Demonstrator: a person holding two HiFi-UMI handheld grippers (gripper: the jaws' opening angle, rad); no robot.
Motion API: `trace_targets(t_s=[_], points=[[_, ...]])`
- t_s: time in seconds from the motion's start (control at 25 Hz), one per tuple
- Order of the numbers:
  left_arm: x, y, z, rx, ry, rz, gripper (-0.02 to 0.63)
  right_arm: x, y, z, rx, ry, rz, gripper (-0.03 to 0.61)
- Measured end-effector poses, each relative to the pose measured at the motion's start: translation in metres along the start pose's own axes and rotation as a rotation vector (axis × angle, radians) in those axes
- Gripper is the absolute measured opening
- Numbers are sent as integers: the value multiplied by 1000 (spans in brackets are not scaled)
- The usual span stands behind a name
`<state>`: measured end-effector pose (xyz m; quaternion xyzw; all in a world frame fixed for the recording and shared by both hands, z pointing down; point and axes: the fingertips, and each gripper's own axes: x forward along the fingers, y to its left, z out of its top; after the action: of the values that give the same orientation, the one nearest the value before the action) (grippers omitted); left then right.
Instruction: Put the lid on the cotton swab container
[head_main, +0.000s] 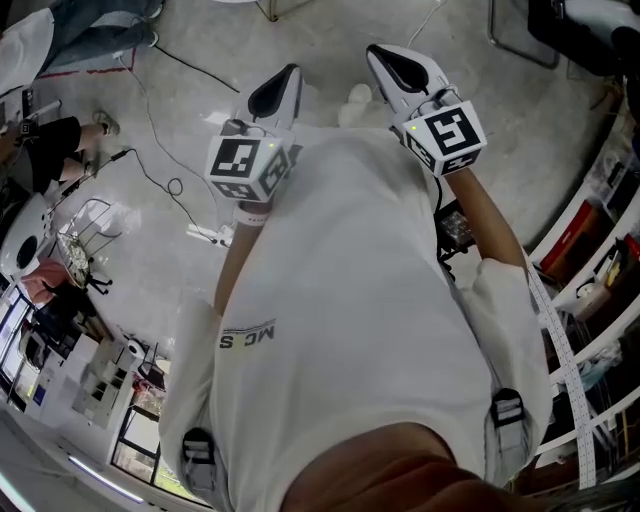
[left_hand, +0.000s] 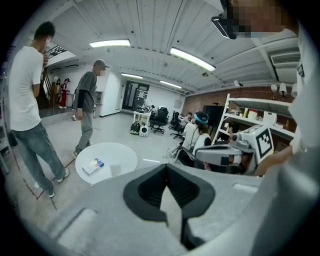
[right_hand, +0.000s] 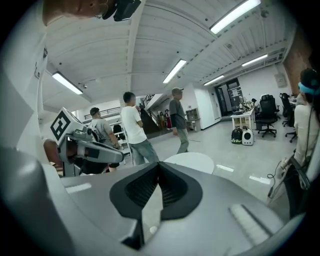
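Note:
No cotton swab container or lid can be made out for certain. Both grippers are held up in front of the person's white shirt (head_main: 350, 300), pointing out into the room. In the head view my left gripper (head_main: 284, 84) and my right gripper (head_main: 386, 60) have their jaws together with nothing between them. The left gripper view shows its jaws (left_hand: 167, 166) shut and empty, and the right gripper (left_hand: 234, 150) hangs off to the right. The right gripper view shows its jaws (right_hand: 159, 165) shut and empty, with the left gripper (right_hand: 88, 145) at the left.
A round white table (left_hand: 120, 155) stands a few steps ahead, bearing a small box (left_hand: 93, 165); the same table (right_hand: 192, 161) shows in the right gripper view. Two people (left_hand: 27, 100) stand at the left and a seated person (left_hand: 199, 134) is near shelves (left_hand: 260, 120). Cables (head_main: 165, 185) run across the floor.

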<state>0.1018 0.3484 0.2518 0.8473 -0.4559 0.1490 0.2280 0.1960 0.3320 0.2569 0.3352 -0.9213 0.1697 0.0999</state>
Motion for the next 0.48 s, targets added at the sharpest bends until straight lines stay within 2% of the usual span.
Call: trace_targets(t_s=[0.2,0.32,0.48], points=[[16,8,5,2,18,-25,2,12,-7,0,37,24,11,-12],[25,16,15,-2,17,-34,2,21,-12,6,23,34,7,-12],[46,48,26,-8,34,-57,2,56,-23,15,8,50,6,-12]])
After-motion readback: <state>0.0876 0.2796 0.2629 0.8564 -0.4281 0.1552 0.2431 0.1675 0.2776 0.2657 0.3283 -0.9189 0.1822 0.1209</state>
